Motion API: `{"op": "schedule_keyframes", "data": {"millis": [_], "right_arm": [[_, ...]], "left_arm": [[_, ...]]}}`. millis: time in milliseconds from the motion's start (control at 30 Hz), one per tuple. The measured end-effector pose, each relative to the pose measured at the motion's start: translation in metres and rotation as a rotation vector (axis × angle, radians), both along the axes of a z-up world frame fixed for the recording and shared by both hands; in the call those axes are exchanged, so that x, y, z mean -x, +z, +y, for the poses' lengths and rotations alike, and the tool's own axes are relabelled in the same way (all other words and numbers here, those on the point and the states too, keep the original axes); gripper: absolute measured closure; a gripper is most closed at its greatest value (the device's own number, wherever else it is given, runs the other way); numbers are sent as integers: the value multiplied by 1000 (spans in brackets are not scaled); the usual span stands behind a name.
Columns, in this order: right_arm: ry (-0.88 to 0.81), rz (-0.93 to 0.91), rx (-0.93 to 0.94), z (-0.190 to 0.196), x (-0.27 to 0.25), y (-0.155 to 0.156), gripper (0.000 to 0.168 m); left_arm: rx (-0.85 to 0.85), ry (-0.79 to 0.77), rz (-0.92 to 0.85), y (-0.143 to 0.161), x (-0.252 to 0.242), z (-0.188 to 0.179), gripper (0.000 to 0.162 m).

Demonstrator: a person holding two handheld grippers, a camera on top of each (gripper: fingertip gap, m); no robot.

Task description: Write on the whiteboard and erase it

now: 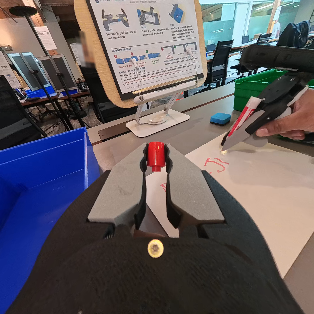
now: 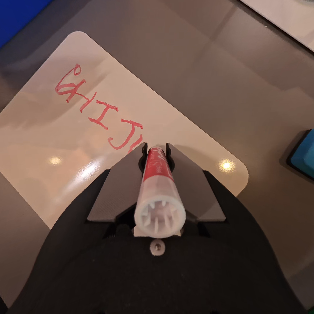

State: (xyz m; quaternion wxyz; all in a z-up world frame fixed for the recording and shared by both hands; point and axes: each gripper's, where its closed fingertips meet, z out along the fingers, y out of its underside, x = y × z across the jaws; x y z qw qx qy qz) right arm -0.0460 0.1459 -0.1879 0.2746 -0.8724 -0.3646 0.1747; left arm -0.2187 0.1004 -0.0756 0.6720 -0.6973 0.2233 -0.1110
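A white whiteboard point(image 1: 254, 195) lies flat on the grey table and bears red marks point(image 2: 100, 110); it also shows in the right wrist view point(image 2: 51, 144). My right gripper point(image 2: 156, 144) is shut on a red-and-white marker point(image 2: 157, 171), pointed down at the board near its far edge; the tip is hidden behind the fingers. In the left wrist view the right gripper point(image 1: 226, 146) and marker point(image 1: 241, 117) stand tilted with the tip on the board. My left gripper point(image 1: 156, 146) is shut on the red marker cap point(image 1: 156, 155), held above the board's left corner.
A blue eraser point(image 1: 220, 118) lies on the table beyond the board, also at the right edge of the right wrist view point(image 2: 304, 156). A blue bin point(image 1: 42, 186) stands at left, a green bin point(image 1: 251, 86) at back right. An instruction sheet on a stand point(image 1: 153, 95) is behind. The tips of one gripper are about 20 centimetres away from the tips of the other.
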Motion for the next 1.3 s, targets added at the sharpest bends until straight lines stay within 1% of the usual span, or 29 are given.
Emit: {"op": "schedule_keyframes", "data": {"millis": [367,833,1167,1300], "right_arm": [[6,-36,18,-2,0,-8,149],[79,-29,70,-20,14,-10,150],[63,-39,61,-17,9,-10,150],[55,-29,89,-20,2,-10,150]], "left_arm": [[4,-5,3,-1,-1,0,146],[3,-4,6,-1,-1,-1,146],[2,-4,10,-2,-2,-1,146],[2,-4,9,-1,-1,-1,146]]}}
